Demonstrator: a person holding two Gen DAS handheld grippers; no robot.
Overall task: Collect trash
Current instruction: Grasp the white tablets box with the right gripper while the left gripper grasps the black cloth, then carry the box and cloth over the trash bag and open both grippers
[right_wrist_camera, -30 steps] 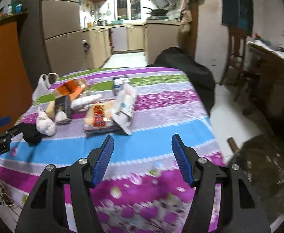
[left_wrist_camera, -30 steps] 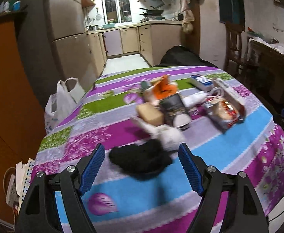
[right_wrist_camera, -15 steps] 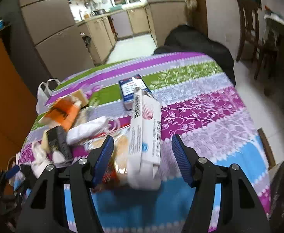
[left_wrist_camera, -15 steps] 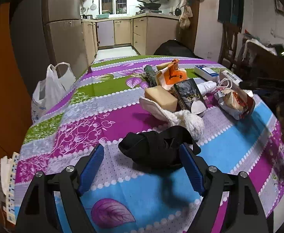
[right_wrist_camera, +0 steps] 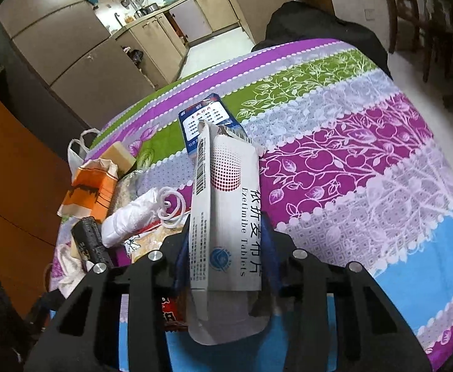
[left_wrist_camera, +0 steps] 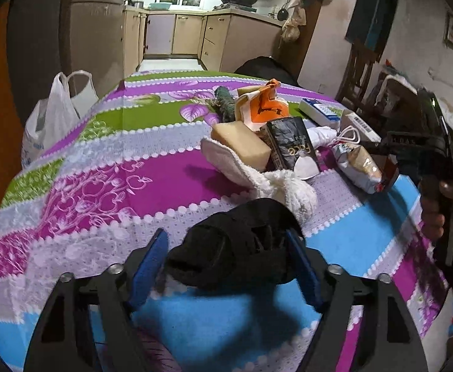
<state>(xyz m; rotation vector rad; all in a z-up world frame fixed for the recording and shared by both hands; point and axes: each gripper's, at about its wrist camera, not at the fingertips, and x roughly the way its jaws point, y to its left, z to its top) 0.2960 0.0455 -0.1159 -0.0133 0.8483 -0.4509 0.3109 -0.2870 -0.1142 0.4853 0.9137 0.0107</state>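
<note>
A crumpled black cloth lies on the patterned tablecloth between the blue pads of my left gripper, which stands open around it. My right gripper is shut on a white tablet box, pads pressed to its sides. The right gripper and the hand holding it also show in the left wrist view. More litter lies mid-table: a white rag, a black packet, an orange bag, a snack wrapper.
A white plastic bag hangs off the table's left edge. A blue-and-white box lies behind the tablet box. A tan block sits by the rag. A dark chair stands at the table's far end.
My left gripper moved forward so the black cloth now sits between its pads. My right gripper advanced onto the white tablet box and closed on it.
</note>
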